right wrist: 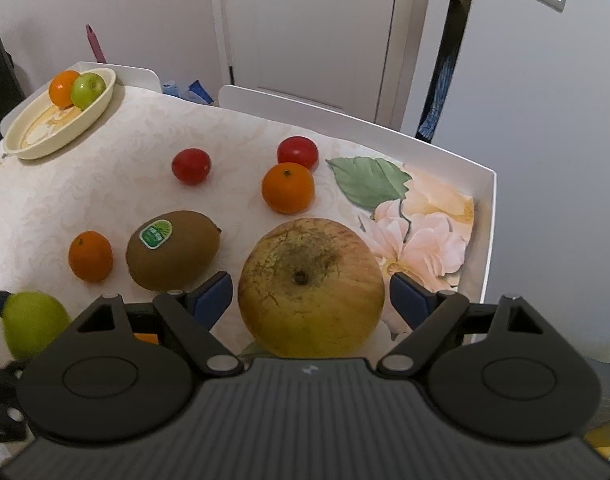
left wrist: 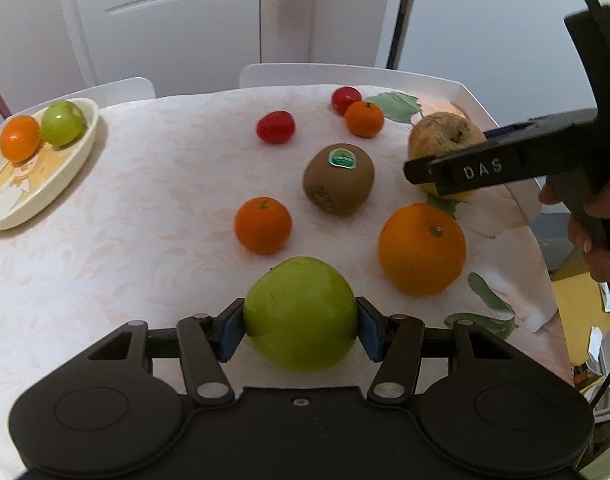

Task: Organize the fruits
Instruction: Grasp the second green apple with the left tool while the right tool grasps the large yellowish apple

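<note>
Matte black plastic left gripper (left wrist: pixel 301 326) with blue pads has its fingers (left wrist: pixel 229 330) pressed against both sides of a smooth, round green apple (left wrist: pixel 299 314) sitting on the worktop (left wrist: pixel 105 240), so it is gripping that apple; right gripper (right wrist: pixel 311 294), same black ribbed body and blue pads, straddles a big russeted yellow-pink apple (right wrist: pixel 311 286) with rough brown netting round the stem pit, its fingers (right wrist: pixel 211 294) wide, small gaps showing each side, pads not touching the skin. Worktop is covered by a cream damask-patterned cloth (right wrist: pixel 105 200) with a printed pink flower and green leaves at the right corner. Loose fruit on the cloth: fuzzy brown oval kiwi (left wrist: pixel 339 180) with a green oval sticker (left wrist: pixel 342 158), print too small to read; large dimpled orange (left wrist: pixel 422 249) just right of the green apple; small glossy mandarin (left wrist: pixel 263 225) left of the kiwi; another mandarin (left wrist: pixel 364 119) farther back touching a shiny red tomato (left wrist: pixel 345 98); second red tomato (left wrist: pixel 275 127) apart on its left. Oval cream ceramic dish (left wrist: pixel 77 160) with a faded yellow picture sits at the far left edge, holding one mandarin and one small green apple side by side. In the left view the right gripper's finger reads "DAS" in raised letters, a hand (left wrist: pixel 593 236) on its handle
</note>
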Motion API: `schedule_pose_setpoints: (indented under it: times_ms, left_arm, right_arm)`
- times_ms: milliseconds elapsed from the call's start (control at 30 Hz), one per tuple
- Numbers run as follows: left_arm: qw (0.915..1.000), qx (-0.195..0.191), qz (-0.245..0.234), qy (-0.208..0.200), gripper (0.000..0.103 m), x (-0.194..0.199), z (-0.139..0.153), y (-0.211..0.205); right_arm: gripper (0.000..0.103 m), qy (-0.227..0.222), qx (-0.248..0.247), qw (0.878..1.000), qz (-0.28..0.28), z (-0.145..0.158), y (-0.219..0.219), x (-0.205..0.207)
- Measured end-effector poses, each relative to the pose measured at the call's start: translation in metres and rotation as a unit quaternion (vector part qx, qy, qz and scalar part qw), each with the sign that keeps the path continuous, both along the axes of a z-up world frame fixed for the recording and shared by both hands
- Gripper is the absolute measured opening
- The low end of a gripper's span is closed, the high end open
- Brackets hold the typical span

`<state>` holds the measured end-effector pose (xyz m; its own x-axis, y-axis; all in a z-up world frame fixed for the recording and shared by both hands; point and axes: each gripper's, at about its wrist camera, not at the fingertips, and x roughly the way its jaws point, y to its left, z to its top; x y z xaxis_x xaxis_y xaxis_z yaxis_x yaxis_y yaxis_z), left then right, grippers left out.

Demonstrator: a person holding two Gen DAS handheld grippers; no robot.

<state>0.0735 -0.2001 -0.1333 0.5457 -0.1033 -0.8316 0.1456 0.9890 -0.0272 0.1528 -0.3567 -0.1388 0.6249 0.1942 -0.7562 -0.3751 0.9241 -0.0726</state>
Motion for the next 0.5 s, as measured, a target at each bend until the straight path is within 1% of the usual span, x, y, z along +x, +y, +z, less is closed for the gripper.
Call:
schedule_pose_setpoints:
  times_ms: [33,200,300,500]
  left_arm:
    - [1.0000,0.000,0.002,-0.002,0.061,-0.001,0.001,0.002]
    - [0.9998,0.001,0.013,-0.012,0.061,-0.007,0.008,0.009]
    - [0.9996,0.000,0.020,-0.019,0.061,-0.010,0.013,0.017]
    - [0.9984,-0.007,0.042,-0.037,0.061,-0.014,0.029,0.035]
  right_arm:
    - [0.090,-0.001,-0.001,1.000,0.000,-0.001,0.000,0.000]
    - [0.089,-0.011,-0.002,1.000,0.006,-0.002,0.000,-0.003]
    - [0.089,-0.015,0.007,1.000,0.001,0.001,-0.001,-0.004]
    - [0.089,-0.031,0.015,0.999,-0.002,0.026,0.003,-0.010]
